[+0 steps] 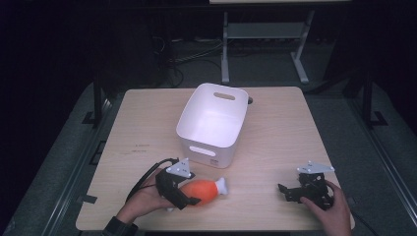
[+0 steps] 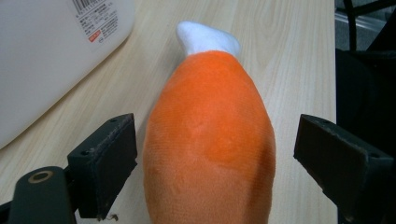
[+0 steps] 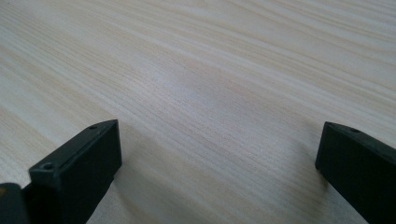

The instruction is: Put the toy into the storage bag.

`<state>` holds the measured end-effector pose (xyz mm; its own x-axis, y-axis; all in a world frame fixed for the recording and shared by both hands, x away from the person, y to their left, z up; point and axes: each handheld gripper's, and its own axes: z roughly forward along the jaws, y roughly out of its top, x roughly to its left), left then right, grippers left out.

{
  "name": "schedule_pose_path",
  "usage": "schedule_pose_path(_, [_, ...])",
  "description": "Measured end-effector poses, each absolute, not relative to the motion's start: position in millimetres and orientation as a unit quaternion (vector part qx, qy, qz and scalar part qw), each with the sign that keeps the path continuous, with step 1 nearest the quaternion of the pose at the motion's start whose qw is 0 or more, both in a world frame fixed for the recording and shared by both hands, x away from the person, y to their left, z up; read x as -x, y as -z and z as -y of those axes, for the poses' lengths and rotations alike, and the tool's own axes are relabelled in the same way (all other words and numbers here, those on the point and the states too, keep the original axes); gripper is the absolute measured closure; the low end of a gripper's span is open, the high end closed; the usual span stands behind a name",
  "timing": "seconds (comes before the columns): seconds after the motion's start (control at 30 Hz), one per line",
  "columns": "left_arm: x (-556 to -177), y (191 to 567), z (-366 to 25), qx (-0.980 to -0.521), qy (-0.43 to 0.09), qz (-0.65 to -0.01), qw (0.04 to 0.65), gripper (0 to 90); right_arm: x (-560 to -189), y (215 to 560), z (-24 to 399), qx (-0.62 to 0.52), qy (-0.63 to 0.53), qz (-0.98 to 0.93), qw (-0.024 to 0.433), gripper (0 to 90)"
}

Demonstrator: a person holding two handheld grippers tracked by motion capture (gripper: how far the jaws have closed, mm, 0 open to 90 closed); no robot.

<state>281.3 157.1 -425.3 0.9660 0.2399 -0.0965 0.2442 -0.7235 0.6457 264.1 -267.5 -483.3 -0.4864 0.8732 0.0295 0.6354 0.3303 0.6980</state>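
Drumstick toy (image 1: pixel 204 190), plush, orange with a white bone end, is lying on the table (image 1: pixel 275 142) near the front edge, just in front of the white bin (image 1: pixel 212 123). From the high view the left hand-held gripper (image 1: pixel 189 196) sits around the fat orange end, with the person's left hand (image 1: pixel 147 196) behind it, but from up there you can't really tell if it's squeezing or not. The left gripper view sorts that out: the jaws stand wide apart with the toy between them, a clear gap on the right side and the left pad (image 2: pixel 105 161) right beside the plush or barely brushing it, so no grip. That view also catches the barcode label (image 2: pixel 95 18) on the bin wall, close on the toy's left.

The right hand-held gripper (image 1: pixel 290 192) is well off to the right, held low over the table by the right hand (image 1: pixel 332 206). The high view gives its place, but the jaw gap is hard to read there. The right gripper view shows both jaws spread wide with bare wood grain between them.
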Motion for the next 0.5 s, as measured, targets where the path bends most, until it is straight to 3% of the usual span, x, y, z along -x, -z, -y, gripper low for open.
schedule_pose_path(0.5, [-282,438,-149,-0.938,-0.015,-0.105,0.330,12.6,-264,483,268,-0.474,-0.332,-0.796,0.179,0.0])
